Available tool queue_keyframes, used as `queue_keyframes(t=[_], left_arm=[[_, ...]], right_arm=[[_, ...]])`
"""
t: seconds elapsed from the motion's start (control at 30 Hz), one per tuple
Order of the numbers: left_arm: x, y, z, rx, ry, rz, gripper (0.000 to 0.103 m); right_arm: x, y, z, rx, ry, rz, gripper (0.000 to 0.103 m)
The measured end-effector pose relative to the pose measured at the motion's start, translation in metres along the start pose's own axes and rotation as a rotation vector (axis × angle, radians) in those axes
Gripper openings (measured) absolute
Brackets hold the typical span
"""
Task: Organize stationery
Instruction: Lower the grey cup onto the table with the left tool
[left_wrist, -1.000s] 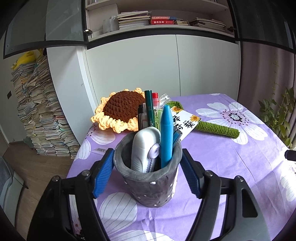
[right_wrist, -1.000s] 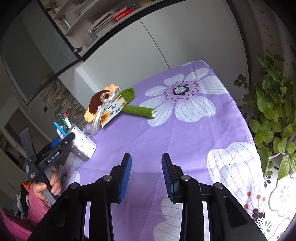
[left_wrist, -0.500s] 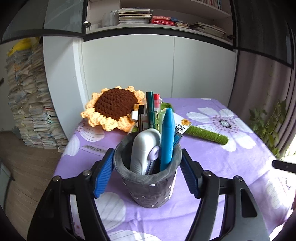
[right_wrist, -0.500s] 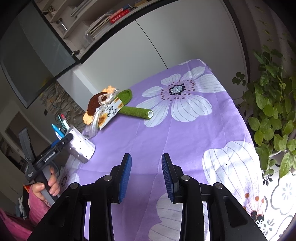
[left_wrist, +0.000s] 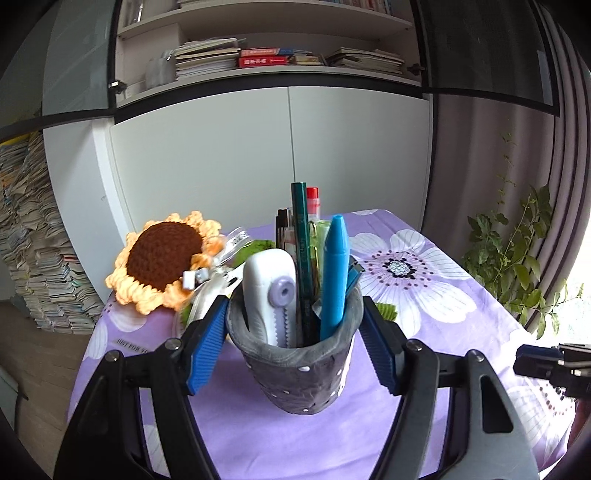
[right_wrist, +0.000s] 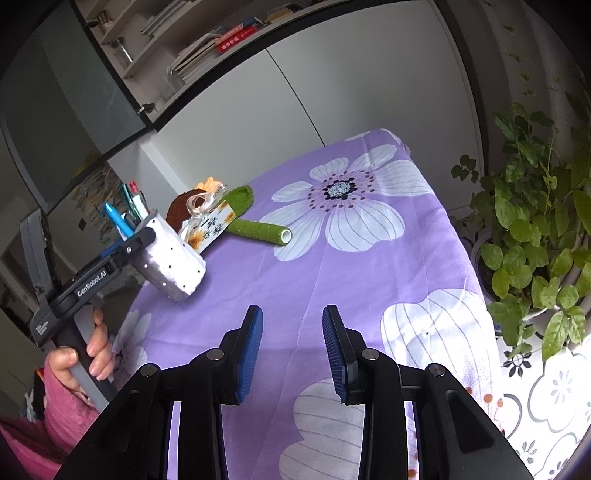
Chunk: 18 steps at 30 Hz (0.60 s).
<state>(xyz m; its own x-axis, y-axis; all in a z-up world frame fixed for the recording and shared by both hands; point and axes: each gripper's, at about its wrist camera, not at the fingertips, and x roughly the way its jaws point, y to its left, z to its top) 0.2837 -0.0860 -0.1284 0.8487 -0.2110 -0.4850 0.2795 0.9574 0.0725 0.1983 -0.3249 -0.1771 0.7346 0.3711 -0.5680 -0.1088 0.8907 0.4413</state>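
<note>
- The table, covered by a purple flowered cloth (right_wrist: 369, 280), is seen to be nearly bare; a crocheted sunflower (left_wrist: 162, 258) and its green stem (right_wrist: 258, 229) lie at the far left.
- The grey pen holder (left_wrist: 295, 365), filled with stationery, is clamped at its rim between the pads of the left gripper (left_wrist: 293, 343) and is seen tilted, apparently lifted off the cloth at the left edge.
- The right gripper (right_wrist: 292, 347) is held empty above the near middle, its jaws parted.
- The step in hand is judged to be relocating the holder; a level set-down is called for next, so that the blue pen (left_wrist: 334, 273) and white correction tape (left_wrist: 269, 291) are not spilled.
</note>
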Motion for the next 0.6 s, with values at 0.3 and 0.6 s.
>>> queue_keyframes(t=[0.3, 0.6], left_arm=[[0.020, -0.019, -0.001, 0.006, 0.055, -0.008, 0.068], [0.020, -0.024, -0.005, 0.008, 0.067, -0.006, 0.068]], right_arm=[[-0.002, 0.006, -0.002, -0.055, -0.010, -0.057, 0.034], [0.008, 0.032, 0.017, -0.177, -0.068, -0.183, 0.034]])
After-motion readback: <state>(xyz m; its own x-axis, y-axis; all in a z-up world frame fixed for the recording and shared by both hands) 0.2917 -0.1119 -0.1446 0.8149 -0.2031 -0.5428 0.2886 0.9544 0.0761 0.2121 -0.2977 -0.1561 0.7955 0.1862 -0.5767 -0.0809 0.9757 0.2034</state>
